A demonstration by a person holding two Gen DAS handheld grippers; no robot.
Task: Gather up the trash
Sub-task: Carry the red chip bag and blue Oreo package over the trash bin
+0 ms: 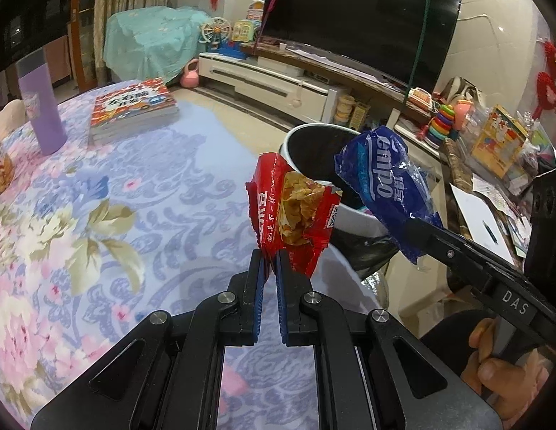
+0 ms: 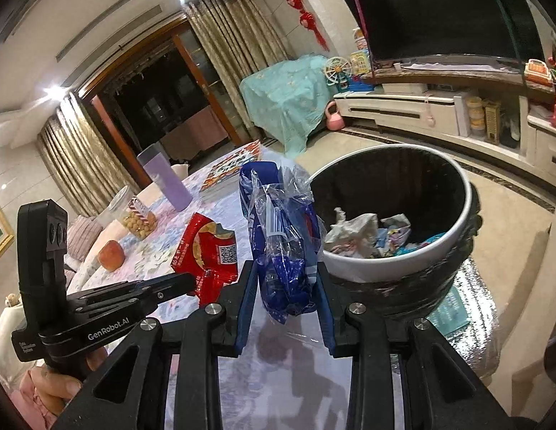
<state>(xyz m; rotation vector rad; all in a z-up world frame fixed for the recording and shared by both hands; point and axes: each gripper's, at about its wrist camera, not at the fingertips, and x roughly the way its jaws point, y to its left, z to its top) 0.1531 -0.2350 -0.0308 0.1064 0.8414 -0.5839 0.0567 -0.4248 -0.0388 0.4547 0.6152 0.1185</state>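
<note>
My left gripper (image 1: 270,256) is shut on a red snack wrapper (image 1: 295,211) and holds it up above the floral table, just left of the trash bin (image 1: 349,215). My right gripper (image 2: 285,272) is shut on a blue Tempo tissue wrapper (image 2: 285,236), held near the bin's rim (image 2: 403,265). The bin is white outside, black inside, with crumpled paper and wrappers at the bottom. In the left wrist view the blue wrapper (image 1: 381,182) hangs over the bin's mouth. In the right wrist view the red wrapper (image 2: 209,251) and left gripper (image 2: 195,283) sit to the left.
On the floral tablecloth (image 1: 98,215) stand a purple bottle (image 1: 41,107), a stack of books (image 1: 134,107), a snack jar (image 2: 136,216) and an apple (image 2: 111,254). A TV (image 1: 360,18) on a low stand is behind the bin. A cluttered shelf (image 1: 493,143) is at right.
</note>
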